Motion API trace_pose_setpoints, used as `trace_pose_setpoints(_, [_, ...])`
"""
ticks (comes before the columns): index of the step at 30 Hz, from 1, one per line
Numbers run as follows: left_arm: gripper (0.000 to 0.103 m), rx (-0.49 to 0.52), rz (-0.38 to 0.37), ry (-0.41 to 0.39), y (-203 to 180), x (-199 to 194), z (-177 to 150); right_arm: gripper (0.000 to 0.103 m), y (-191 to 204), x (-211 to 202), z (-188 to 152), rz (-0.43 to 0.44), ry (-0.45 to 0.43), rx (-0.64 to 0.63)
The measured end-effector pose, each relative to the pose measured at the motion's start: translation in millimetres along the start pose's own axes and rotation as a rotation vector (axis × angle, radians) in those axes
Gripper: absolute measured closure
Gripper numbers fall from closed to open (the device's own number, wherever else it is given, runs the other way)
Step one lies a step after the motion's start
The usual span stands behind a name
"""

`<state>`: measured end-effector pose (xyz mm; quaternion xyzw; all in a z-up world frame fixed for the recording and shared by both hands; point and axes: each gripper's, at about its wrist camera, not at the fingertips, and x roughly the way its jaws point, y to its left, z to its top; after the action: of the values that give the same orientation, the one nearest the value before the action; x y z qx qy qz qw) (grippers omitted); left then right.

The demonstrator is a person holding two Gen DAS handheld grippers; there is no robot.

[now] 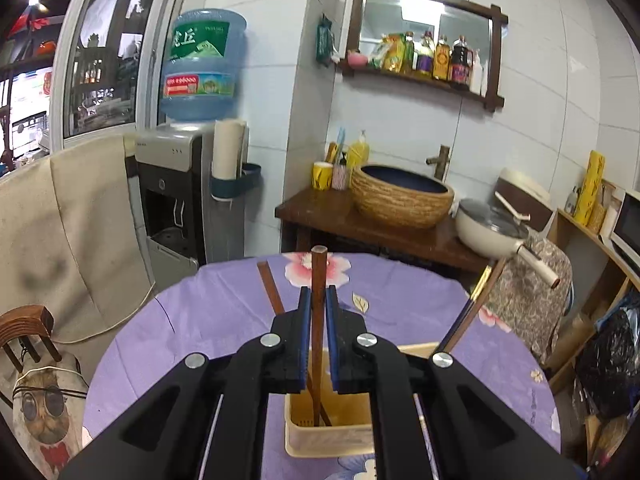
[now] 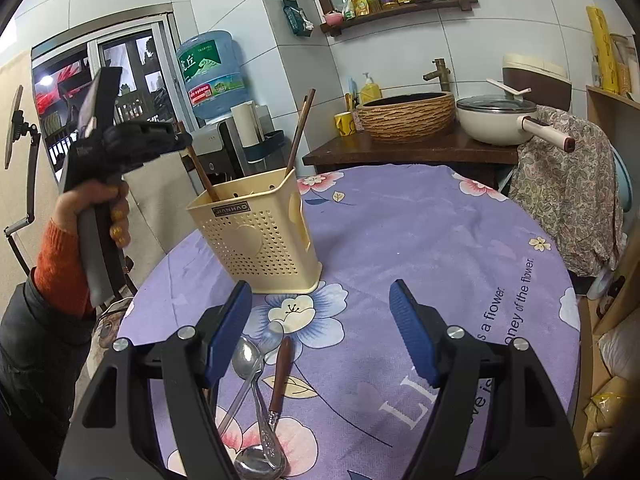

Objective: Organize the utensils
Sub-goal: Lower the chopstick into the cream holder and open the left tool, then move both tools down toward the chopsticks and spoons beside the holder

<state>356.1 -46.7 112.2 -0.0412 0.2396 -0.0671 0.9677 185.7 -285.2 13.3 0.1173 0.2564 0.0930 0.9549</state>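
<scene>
Bench (image 2: 420, 240): cream holder (image 2: 256, 236) stands at 11 o'clock. Left gripper (image 1: 319, 308) fingers are clamped on a brown chopstick (image 1: 319, 276), long axis near upright, lower end inside holder. Release is best made only once seated. Right gripper (image 2: 320, 320) fingers are held wide, empty, above spoons (image 2: 256, 392).

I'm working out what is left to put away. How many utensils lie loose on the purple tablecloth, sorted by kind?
All-metal spoons: 2
Wooden-handled spoon: 1
Total: 3
</scene>
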Motion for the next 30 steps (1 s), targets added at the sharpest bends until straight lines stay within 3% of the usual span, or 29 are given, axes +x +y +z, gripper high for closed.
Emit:
trace_pose_setpoints(2, [0.094, 0.008, -0.003, 0.001, -1.2, -0.1, -4.1, 0.032, 2.9, -0.7, 1.4, -0.014, -0.007, -0.013])
trace_pose_setpoints(3, [0.084, 0.016, -0.003, -0.004, -1.0, -3.4, -6.5, 0.032, 3.7, -0.4, 2.0, -0.017, -0.008, -0.018])
trace_pose_setpoints(6, [0.025, 0.003, -0.009, -0.041, 2.1, -20.8, -10.4, 0.032, 5.5, 1.0, 2.6, -0.02, -0.005, -0.024])
trace_pose_setpoints(8, [0.016, -0.025, -0.022, -0.075, 9.6, -40.4, -19.5, 0.032, 6.6, 3.1, 1.6, -0.022, 0.0, -0.025])
trace_pose_setpoints(10, [0.006, -0.018, -0.037, -0.048, 13.3, -49.7, -30.5, 0.032, 6.6, 5.8, 0.1, -0.022, 0.01, -0.026])
trace_pose_setpoints(20, [0.006, 0.012, 0.093, 0.15, 45.6, -62.2, -122.6, 0.032, 11.5, 30.1, -16.1, -0.033, 0.086, -0.037])
trace_pose_setpoints(26, [0.006, -0.026, 0.111, 0.216, 60.9, -62.2, -162.2, 0.032, 13.8, 40.8, -27.8, -0.036, 0.13, -0.046])
trace_pose_setpoints(30, [0.006, -0.009, 0.197, 0.23, 71.8, -64.8, -181.7, 0.032, 13.7, 45.5, -34.2, -0.059, 0.151, -0.063])
